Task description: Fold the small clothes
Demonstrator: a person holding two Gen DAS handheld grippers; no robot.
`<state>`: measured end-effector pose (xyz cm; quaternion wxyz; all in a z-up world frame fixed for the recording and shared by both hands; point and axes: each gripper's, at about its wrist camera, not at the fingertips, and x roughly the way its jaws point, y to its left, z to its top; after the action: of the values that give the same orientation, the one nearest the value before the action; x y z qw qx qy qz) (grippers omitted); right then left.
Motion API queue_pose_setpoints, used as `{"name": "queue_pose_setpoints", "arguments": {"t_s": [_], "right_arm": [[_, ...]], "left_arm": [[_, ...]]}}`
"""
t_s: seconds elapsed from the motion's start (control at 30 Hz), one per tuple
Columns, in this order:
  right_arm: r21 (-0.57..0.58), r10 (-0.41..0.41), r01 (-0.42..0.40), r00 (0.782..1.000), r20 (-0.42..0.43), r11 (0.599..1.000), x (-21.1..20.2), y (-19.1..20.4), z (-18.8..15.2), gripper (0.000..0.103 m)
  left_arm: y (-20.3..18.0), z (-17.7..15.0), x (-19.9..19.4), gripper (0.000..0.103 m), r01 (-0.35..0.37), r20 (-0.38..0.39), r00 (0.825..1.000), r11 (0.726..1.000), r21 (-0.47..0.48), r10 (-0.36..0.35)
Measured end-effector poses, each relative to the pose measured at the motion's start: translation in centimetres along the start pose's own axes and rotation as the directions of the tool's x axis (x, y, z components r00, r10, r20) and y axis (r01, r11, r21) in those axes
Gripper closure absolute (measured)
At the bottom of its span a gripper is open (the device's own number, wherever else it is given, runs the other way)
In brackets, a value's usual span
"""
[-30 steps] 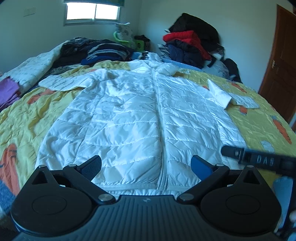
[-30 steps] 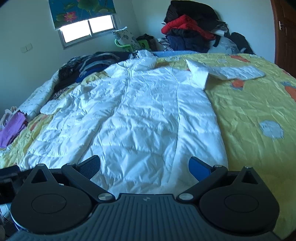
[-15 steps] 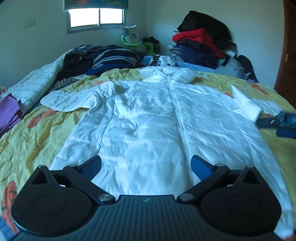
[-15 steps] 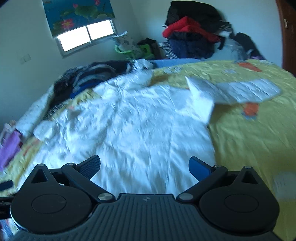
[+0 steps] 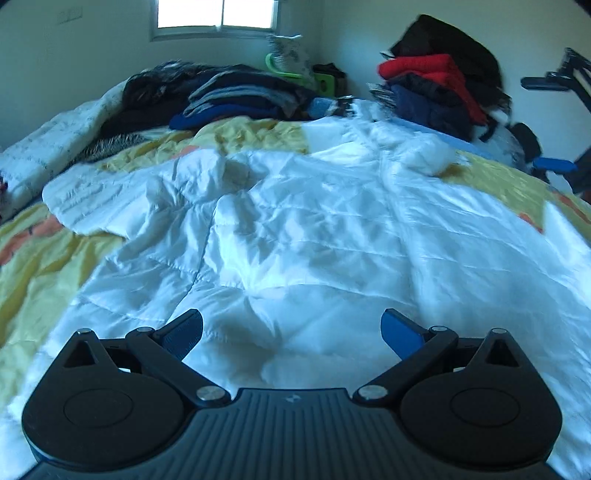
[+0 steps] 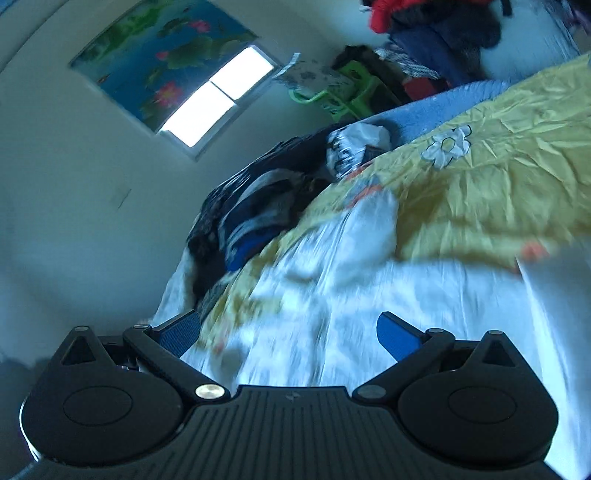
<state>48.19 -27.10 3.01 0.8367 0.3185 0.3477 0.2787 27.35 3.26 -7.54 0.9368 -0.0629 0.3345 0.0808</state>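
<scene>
Across the yellow bedspread I see the white quilted jacket lying face up and spread open over most of the bed, its stitched channels running crosswise and a centre seam running away from me toward the collar at the far end. Its fabric is shiny and wrinkled, bunched into folds around the near-left shoulder, where one sleeve stretches out to the left over the bedspread. From my left wrist view, the left tool sits low over the lower part of the jacket with its two blue-padded fingers spread wide apart; nothing is between them, and I cannot tell whether they touch the fabric beneath. At the right edge of that view I can make out the right tool raised in the air beyond the jacket, its fingers apart. My right wrist view is tilted hard and blurred: the right tool is likewise wide open and grips nothing, with the jacket smeared white below it and the bedspread beyond. Past the jacket's collar lies a heap of dark folded clothes against the far wall under the window, and a taller stack topped with red and black garments stands at the far right.
</scene>
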Motion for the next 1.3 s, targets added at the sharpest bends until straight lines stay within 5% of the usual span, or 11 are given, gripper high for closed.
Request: {"name": "queue_pose_setpoints", "arguments": {"t_s": [0.33,0.6,0.7,0.73,1.03,1.17,1.3], "right_arm": [[0.152,-0.073,0.083,0.995,-0.069,0.985,16.1,-9.2,10.8,0.015],[0.218,0.072,-0.017,0.966,-0.246,0.976,25.3,-11.9,12.0,0.039],[0.159,0.074,-0.03,0.959,-0.275,0.987,26.6,-11.0,11.6,0.077],[0.139,0.069,-0.03,0.955,-0.289,0.99,26.9,-10.7,11.5,0.086],[-0.138,0.084,-0.11,0.98,-0.181,0.984,21.4,-3.1,11.6,0.088],[-0.396,0.074,-0.136,0.983,-0.168,0.908,16.4,2.5,9.1,0.088],[-0.609,0.027,-0.148,0.979,-0.204,0.78,11.7,6.4,3.3,0.083]], "left_arm": [[1.3,-1.8,1.8,0.0,0.042,0.025,0.999,0.997,-0.057,-0.041],[1.9,-1.8,1.9,0.0,0.08,0.052,0.996,0.991,-0.108,-0.075],[2.1,-1.8,1.9,0.0,0.091,0.06,0.995,0.988,-0.123,-0.084],[2.2,-1.8,1.9,0.0,0.095,0.062,0.994,0.987,-0.127,-0.087],[2.6,-1.7,1.8,0.0,0.116,0.075,0.992,0.981,-0.154,-0.105],[2.8,-1.8,1.7,0.0,0.123,0.08,0.991,0.979,-0.164,-0.111],[2.9,-1.8,1.6,0.0,0.127,0.084,0.99,0.977,-0.17,-0.114]]}}
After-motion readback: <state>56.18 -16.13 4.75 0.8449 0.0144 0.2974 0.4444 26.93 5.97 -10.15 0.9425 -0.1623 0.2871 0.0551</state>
